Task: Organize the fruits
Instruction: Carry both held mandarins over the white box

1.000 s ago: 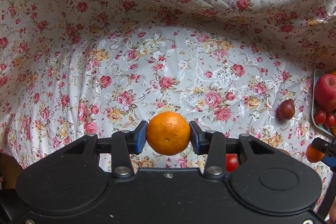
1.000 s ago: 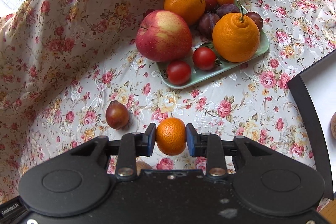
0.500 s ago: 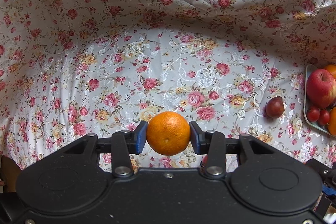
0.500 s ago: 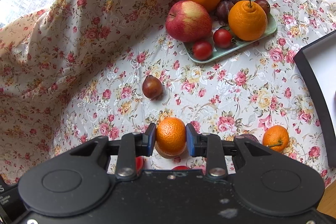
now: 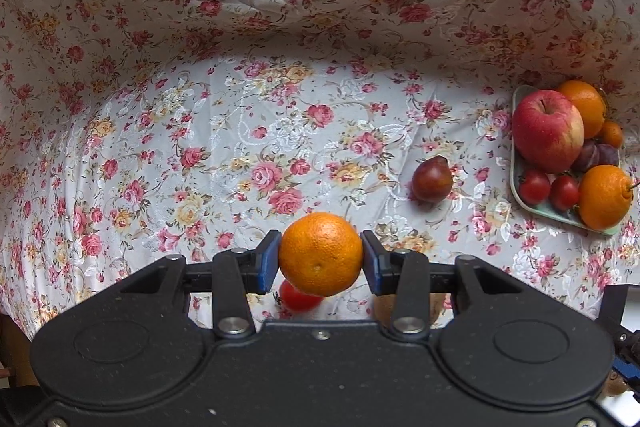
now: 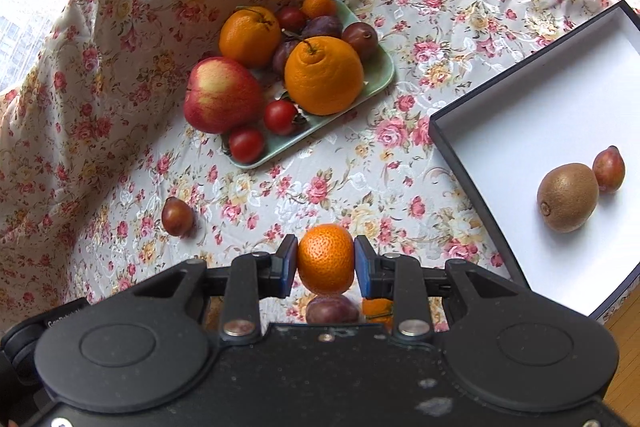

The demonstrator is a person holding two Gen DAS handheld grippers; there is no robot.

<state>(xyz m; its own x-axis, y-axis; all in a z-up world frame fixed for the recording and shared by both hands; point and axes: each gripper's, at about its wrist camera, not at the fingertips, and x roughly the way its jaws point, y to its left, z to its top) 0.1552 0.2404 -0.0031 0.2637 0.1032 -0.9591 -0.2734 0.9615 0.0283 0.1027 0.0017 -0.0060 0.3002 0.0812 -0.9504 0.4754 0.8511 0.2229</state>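
Under both grippers: a tabletop covered by a floral cloth (image 5: 280, 131) with pink and red roses on white; the cloth rises in folds at the back, and daylight comes through a window at the upper left of the right wrist view.
Left gripper (image 5: 320, 259): jaws closed on an orange (image 5: 320, 254), blue pads pressing its left and right sides, held clear above the cloth.
Orange's facing: its small navel dimple faces the camera; the fruit is near round, so no long axis can be told.
Below the left jaws: a red tomato (image 5: 300, 297) lies on the cloth, partly hidden by the orange.
Right gripper (image 6: 325, 259): jaws closed on a small mandarin (image 6: 325, 259), pads on its two sides; it looks slightly taller than wide between the pads.
Below the right jaws: a dark plum (image 6: 331, 309) and another small orange fruit (image 6: 377, 308), both half hidden by the gripper body.
Ahead of the right jaws, to the left: a pale green plate (image 6: 380, 67) carrying an apple (image 6: 222, 95), two large oranges, plums and two tomatoes.
Left of the right jaws: a lone reddish-brown fruit (image 6: 177, 215) on the cloth, its pointed end up and away.
Right of the right jaws: a dark-rimmed white tray (image 6: 520, 99) holding a kiwi (image 6: 567, 195) touching a small reddish fruit (image 6: 609, 169).
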